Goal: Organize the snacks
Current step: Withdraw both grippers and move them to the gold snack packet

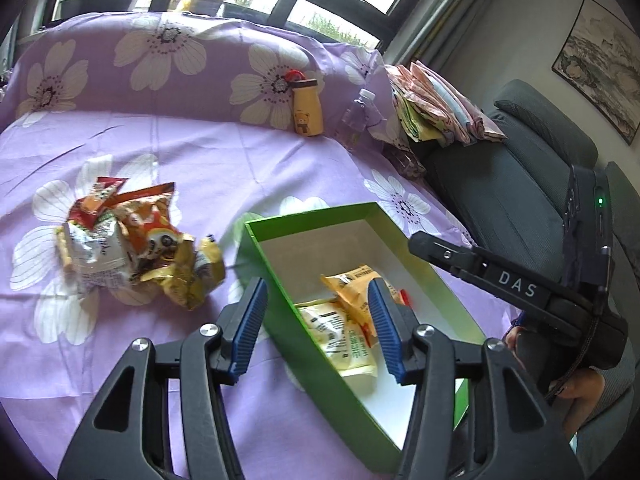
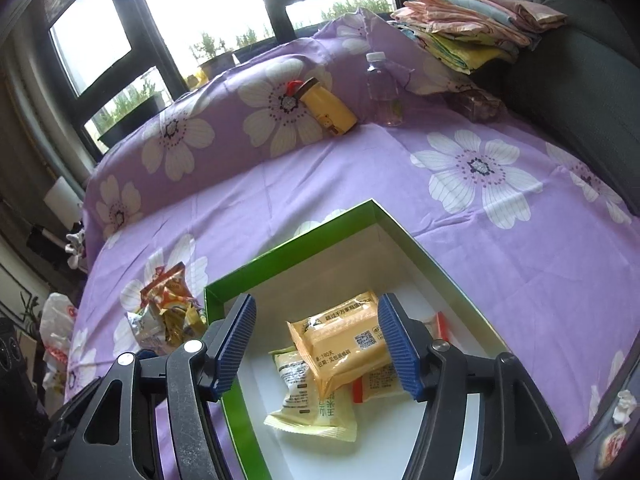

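Note:
A green box (image 1: 280, 280) with a white inside lies on the purple flowered sheet (image 1: 200, 152). In it are an orange-yellow packet (image 2: 340, 344) on top, a pale yellow packet (image 2: 308, 404) and an orange-and-white one (image 2: 380, 390). My right gripper (image 2: 318, 344) hovers over them, open, its blue pads either side of the top packet and clear of it. My left gripper (image 1: 318, 320) is open and empty, above the box's left wall. A loose pile of snack bags (image 1: 132, 248) lies left of the box. The right gripper (image 1: 424, 246) also shows above the box's right rim.
A yellow bear bottle (image 1: 307, 108) and a clear water bottle (image 1: 356, 116) lean on the pillow at the back. Folded cloths (image 1: 440, 104) sit on a grey sofa (image 1: 520, 168) to the right. A white plastic bag (image 2: 56, 328) lies off the sheet's left edge.

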Demonstrator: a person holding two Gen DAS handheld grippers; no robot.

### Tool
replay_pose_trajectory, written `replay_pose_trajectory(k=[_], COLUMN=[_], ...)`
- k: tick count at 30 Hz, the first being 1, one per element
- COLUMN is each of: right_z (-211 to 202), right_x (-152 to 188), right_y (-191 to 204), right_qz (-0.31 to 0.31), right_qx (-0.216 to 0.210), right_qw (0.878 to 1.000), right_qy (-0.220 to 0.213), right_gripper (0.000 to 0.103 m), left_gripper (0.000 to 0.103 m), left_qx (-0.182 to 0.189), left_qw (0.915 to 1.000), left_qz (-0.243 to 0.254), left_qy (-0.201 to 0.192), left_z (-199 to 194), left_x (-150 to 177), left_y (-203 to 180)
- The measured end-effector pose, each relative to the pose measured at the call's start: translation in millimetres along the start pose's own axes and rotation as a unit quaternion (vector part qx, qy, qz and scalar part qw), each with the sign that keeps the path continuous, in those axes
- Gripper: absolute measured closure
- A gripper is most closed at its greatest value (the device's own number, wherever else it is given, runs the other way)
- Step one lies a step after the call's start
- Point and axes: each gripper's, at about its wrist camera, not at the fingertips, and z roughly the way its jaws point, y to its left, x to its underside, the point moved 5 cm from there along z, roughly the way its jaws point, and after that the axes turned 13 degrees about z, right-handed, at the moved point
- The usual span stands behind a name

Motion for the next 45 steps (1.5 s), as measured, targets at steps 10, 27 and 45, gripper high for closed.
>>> replay_pose_trajectory(k=[10, 27, 45], right_z=[-3.7, 30.4, 54.9], right_x=[11.0, 33.1, 81.5], right_y=[39.4, 71.1, 140.1], right_qz=[-0.033, -0.052, -0.131], right_qx=[-0.025, 0.007, 0.007], right_qw=[0.999, 0.999, 0.991], right_qy=[-0.016, -0.004, 0.021], right_gripper=[0.022, 0.019, 0.019], left_gripper=[0.023, 0.013, 0.012], left_qx=[-0.113, -0.168, -0.185], left_qw=[0.9921, 0.9758, 0.9633], left_qz=[-0.044, -0.139, -0.194], left_qy=[-0.031, -0.01, -0.014], left_z=[-68.1, -88.5, -108.1], left_x=[24.8, 64.1, 72.0], left_y=[102.2, 186.1, 221.2])
